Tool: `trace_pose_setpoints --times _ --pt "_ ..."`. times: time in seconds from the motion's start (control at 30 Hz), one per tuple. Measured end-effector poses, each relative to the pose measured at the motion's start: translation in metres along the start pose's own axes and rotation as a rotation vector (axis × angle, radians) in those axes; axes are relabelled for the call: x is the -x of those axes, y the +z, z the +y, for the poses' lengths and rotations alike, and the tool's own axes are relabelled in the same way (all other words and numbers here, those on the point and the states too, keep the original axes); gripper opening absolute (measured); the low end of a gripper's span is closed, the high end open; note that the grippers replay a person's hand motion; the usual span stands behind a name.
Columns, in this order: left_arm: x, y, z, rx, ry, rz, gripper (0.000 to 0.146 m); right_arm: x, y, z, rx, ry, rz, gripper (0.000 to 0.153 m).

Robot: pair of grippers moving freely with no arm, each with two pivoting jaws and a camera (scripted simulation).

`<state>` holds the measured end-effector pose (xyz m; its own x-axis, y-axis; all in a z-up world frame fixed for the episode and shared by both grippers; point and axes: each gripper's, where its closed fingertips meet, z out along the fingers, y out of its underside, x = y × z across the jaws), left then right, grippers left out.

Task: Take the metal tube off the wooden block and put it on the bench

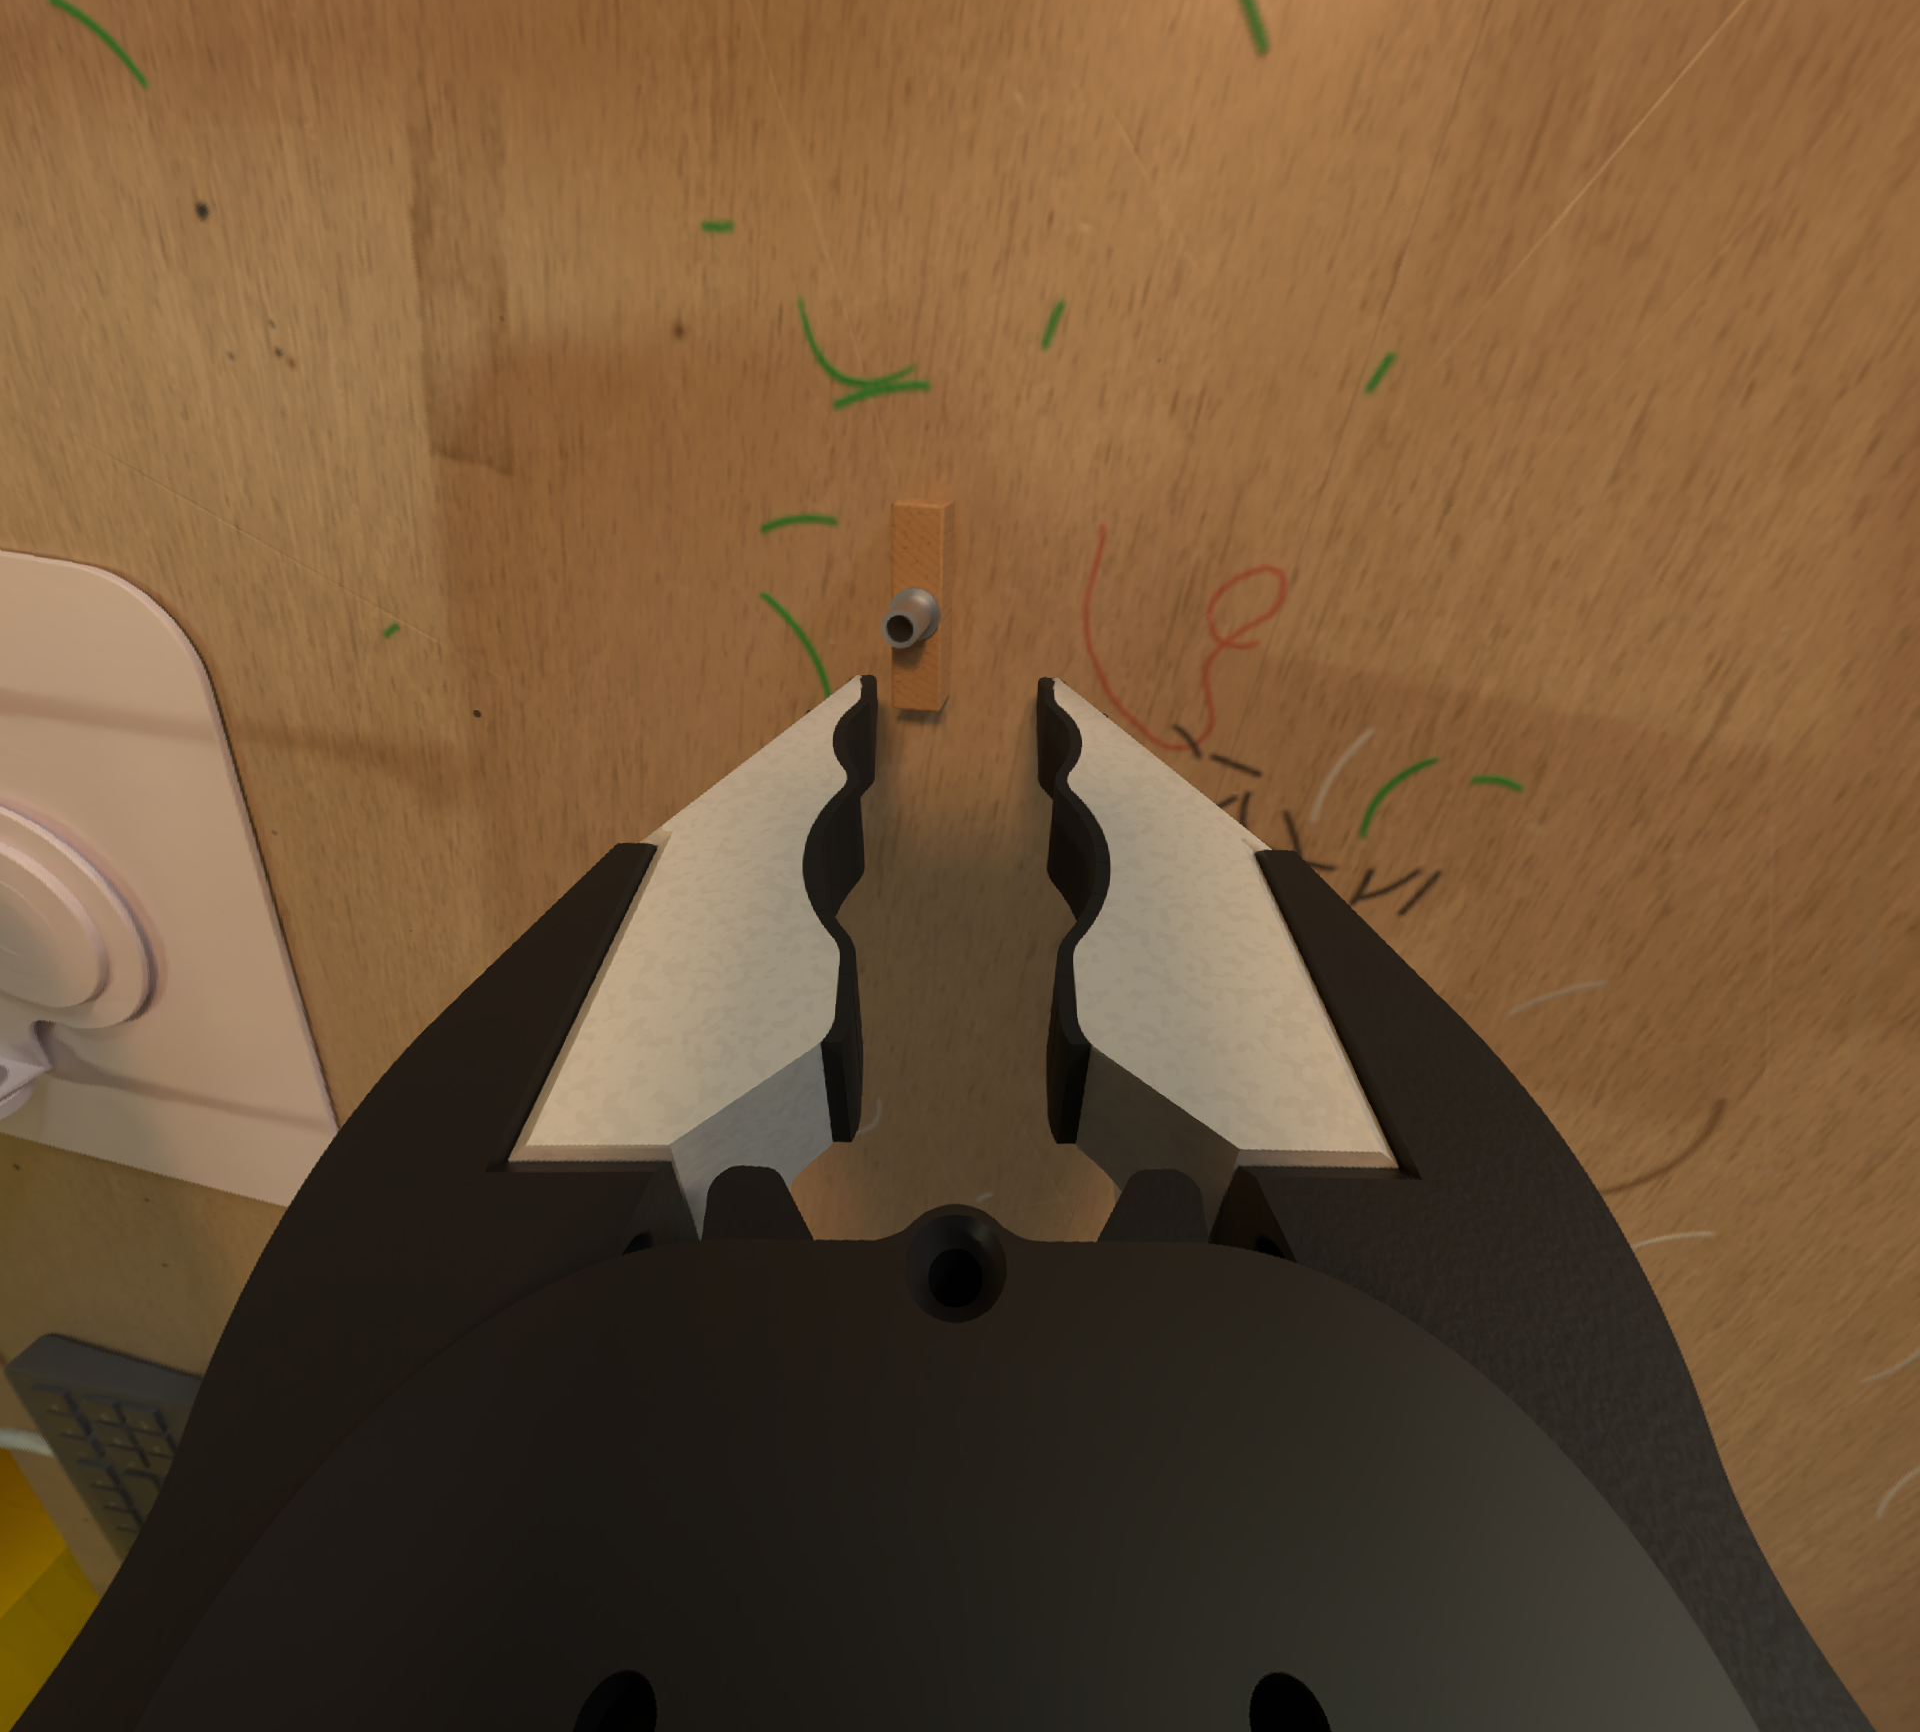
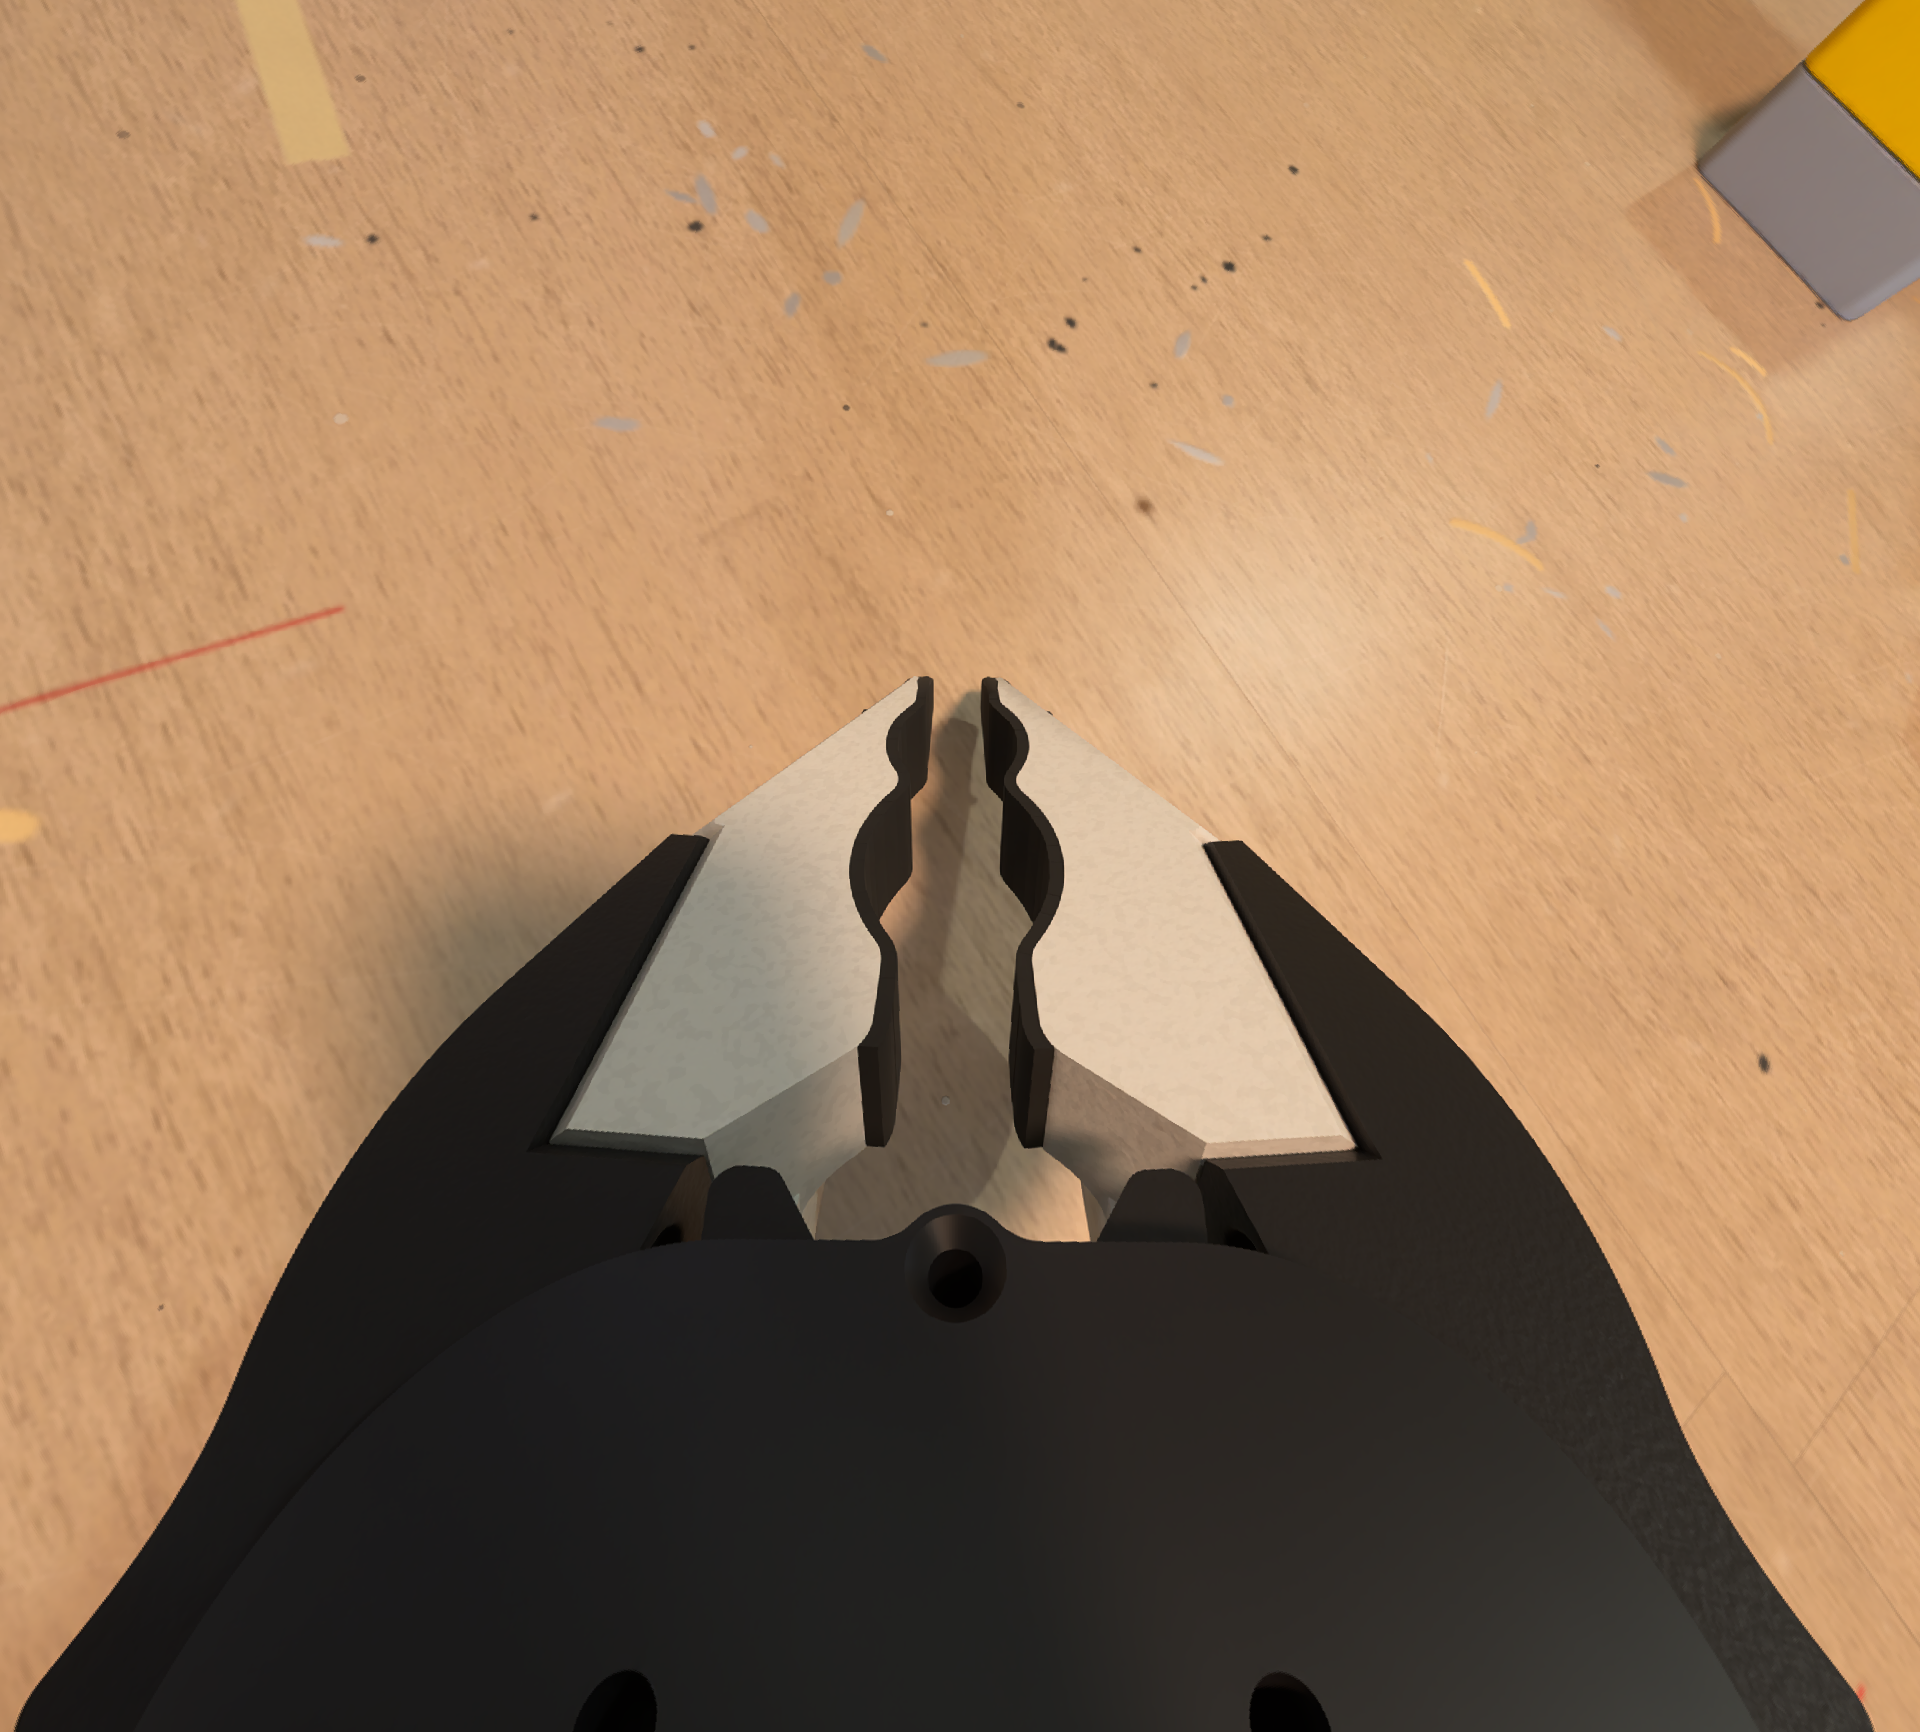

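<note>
In the left wrist view a small grey metal tube stands upright on a narrow wooden block that lies on the wooden bench. I see the tube's open end from above. My left gripper is open and empty, high above the bench, with the block just ahead of its fingertips and slightly left of the gap. My right gripper is in the right wrist view, its jaws nearly together with only a narrow slit, holding nothing, above bare bench. The tube and block do not show in that view.
A white moulded object lies at the left edge of the left wrist view, with a dark keypad and something yellow below it. A grey and yellow box stands at the right wrist view's upper right. Pen marks and specks cover the bench.
</note>
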<state>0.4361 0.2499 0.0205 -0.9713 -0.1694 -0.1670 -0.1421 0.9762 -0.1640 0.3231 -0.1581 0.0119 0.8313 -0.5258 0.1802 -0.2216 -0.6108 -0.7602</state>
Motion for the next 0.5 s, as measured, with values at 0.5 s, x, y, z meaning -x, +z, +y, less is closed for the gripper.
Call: trace_pose_setpoints --times 0.5 --pt "0.0051 0.0026 -0.0015 0.0 -0.005 0.151 0.037 -0.0002 -0.0002 0.0001 0.001 0.009 -0.006 0.009"
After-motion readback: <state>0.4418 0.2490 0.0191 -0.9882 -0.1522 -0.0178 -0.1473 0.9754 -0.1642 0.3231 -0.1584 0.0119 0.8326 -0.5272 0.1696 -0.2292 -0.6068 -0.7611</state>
